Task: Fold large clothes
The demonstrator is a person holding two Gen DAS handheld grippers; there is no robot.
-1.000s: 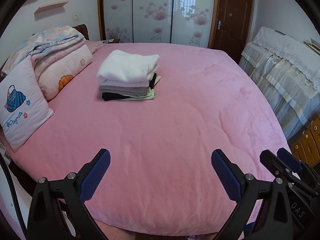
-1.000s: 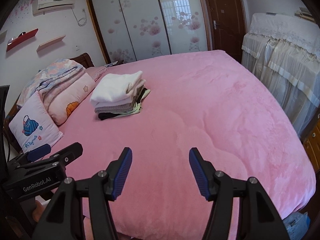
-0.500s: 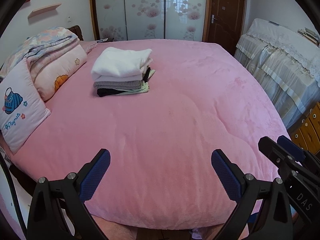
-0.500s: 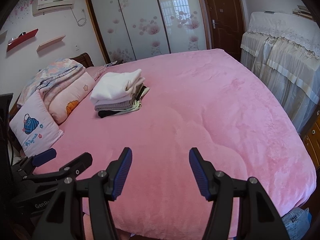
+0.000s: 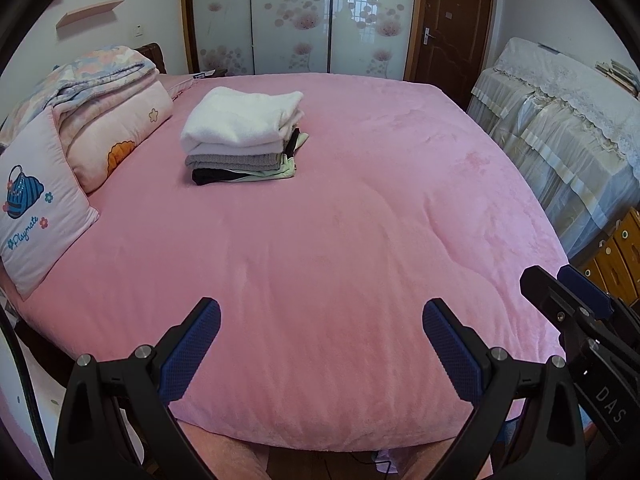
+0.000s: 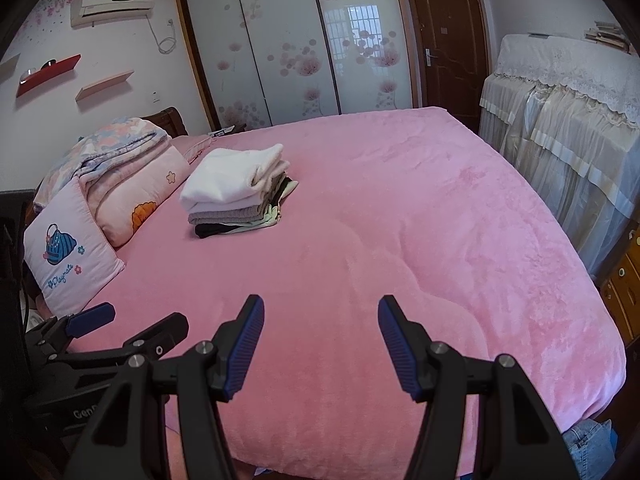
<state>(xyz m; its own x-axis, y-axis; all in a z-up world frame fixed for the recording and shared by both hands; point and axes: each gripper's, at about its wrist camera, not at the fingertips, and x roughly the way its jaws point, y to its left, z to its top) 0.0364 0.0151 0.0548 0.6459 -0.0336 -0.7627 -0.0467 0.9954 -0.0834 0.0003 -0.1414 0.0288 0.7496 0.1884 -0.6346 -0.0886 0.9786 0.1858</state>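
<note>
Down at six o'clock, the left gripper (image 5: 322, 318) hangs over the near edge of the pink blanket (image 5: 340, 248), blue pads spread wide with nothing between them; its black frame is cut off by the bottom of the view. The right gripper (image 6: 321, 316) does the same, jaws parted and empty, lower frame cropped too. In the left wrist view the right gripper pokes in at four o'clock, only partly seen. Under the blanket's hanging hem at six o'clock it is dark, and what lies there is hard to make out. The whole middle of the bed is bare, smooth blanket, open from nine o'clock to three. Further out, at eleven o'clock, sits the stack of folded clothes (image 5: 242, 138), white on top, grey and black beneath; the lower layers show only as edges. At nine o'clock a Playmate pillow (image 5: 34, 216) is cropped by the lens rim. At two o'clock, lace-draped furniture (image 5: 560, 120) flanks the bed's right edge. At twelve, the wardrobe doors (image 5: 292, 20).
</note>
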